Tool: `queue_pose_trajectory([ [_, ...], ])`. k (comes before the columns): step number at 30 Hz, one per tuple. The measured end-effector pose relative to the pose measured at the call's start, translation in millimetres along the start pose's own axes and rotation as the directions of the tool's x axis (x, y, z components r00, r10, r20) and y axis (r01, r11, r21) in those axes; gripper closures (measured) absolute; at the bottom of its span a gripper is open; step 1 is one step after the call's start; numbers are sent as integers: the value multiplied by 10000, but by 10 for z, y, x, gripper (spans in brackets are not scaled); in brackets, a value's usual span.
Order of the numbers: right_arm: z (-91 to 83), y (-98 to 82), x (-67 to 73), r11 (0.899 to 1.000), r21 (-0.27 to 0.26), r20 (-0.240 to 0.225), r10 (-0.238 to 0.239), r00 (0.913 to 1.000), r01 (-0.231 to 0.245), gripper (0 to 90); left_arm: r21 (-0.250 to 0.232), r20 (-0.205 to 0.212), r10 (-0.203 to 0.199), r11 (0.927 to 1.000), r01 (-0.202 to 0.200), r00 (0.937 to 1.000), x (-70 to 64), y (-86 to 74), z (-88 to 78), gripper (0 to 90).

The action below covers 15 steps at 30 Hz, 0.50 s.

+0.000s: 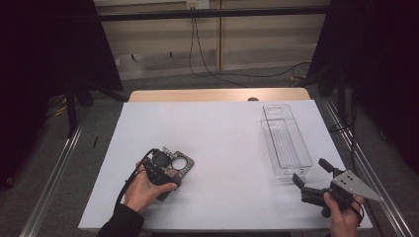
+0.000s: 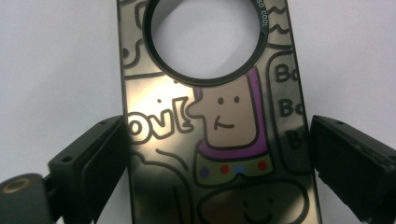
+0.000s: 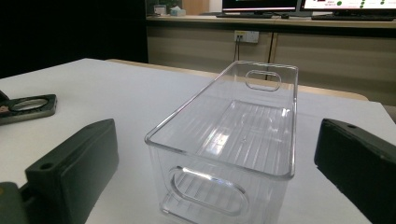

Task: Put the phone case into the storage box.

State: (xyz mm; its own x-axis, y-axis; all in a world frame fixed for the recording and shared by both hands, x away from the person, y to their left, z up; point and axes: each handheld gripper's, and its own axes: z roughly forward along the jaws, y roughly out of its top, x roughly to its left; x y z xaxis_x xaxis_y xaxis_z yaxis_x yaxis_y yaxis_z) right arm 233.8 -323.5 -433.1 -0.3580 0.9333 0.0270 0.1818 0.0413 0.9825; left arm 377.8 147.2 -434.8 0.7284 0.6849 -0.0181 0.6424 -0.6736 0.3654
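A dark phone case (image 1: 179,164) with cartoon drawings and a round camera hole lies flat on the white table at the front left. My left gripper (image 1: 168,168) is over it, held by a hand. In the left gripper view the case (image 2: 219,154) lies between the two jaws, which stand wide at its long edges; the gripper (image 2: 218,123) is open. My right gripper (image 1: 310,171) is open at the front right, its jaws pointing at the near end of a clear plastic bin (image 1: 269,133). In the right gripper view the empty bin (image 3: 219,161) stands just ahead of the jaws (image 3: 215,126).
White sheet (image 1: 222,128) covers the table, with a wooden strip (image 1: 217,95) along its far edge. Metal rails (image 1: 54,177) run along both sides. In the right gripper view the phone case (image 3: 28,107) lies far left.
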Motion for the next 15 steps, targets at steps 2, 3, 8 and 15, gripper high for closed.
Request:
queue_pose_trajectory([
  [2,-1,0,1,10000,5,0,7,10000,-7,0,-69,-15,-84,9999,84,10000,-9,-3,-6,92],
  [3,-1,1,4,10000,-9,-12,3,10000,-3,0,-89,10,-131,9999,131,9999,-10,-4,-6,97],
  [8,0,0,3,10000,3,-6,15,10000,-15,0,-66,12,-156,9999,156,9999,-12,-3,-10,101],
  [15,-6,-1,0,10000,4,27,25,10000,-25,0,-91,-6,-259,9996,259,9997,-18,-6,-21,122],
])
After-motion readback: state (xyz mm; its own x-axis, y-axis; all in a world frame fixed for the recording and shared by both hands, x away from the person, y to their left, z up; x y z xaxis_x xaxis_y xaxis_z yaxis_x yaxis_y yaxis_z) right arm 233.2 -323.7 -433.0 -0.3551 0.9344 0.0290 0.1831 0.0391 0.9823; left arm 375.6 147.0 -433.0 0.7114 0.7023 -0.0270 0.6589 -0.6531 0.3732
